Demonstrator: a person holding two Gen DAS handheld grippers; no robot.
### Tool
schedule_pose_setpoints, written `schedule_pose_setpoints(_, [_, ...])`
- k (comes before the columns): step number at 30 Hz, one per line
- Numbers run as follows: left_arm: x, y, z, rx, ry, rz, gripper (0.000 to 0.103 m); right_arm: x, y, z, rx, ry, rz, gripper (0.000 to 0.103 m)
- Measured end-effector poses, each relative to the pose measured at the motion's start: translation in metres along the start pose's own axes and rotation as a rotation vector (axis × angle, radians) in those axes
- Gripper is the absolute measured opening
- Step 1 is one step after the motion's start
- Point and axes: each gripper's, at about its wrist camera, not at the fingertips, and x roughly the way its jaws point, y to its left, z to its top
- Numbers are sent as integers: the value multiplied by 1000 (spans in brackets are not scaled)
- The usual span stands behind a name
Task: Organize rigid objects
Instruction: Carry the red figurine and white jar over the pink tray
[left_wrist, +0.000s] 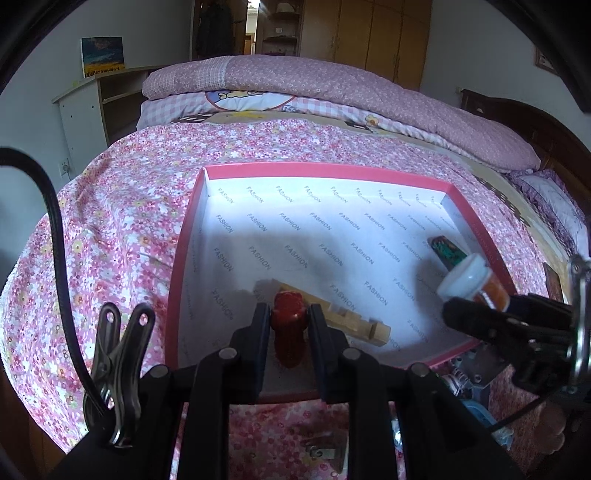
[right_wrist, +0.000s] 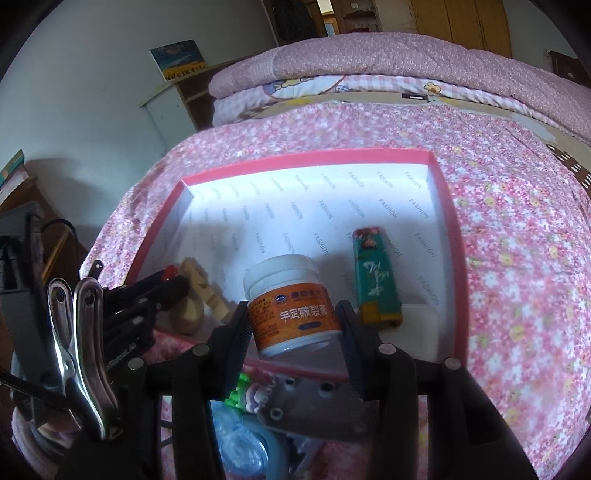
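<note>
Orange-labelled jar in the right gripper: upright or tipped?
Tipped. The orange-labelled jar leans, white lid away from the camera, clamped in the right gripper above the pink box.

A bed (left_wrist: 147, 229) under pink floral cover fills the room (folded quilt (left_wrist: 332, 88) behind), pale walls, wooden wardrobe (left_wrist: 369, 33) beyond.

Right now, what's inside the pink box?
Lying in the pink box: a notched wooden piece and a green lighter. The floor under the red object and the jar, each gripper-held, is hidden.
</note>
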Motion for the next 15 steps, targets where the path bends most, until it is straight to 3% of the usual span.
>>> schedule_pose_setpoints(12, [1, 0, 0, 3, -2, 3, 22, 11, 2, -1, -24, 5, -28, 47])
schedule_pose_setpoints(15, [0, -1, 0, 4, -4, 8, 28, 11, 3, 0, -17, 4, -30, 47])
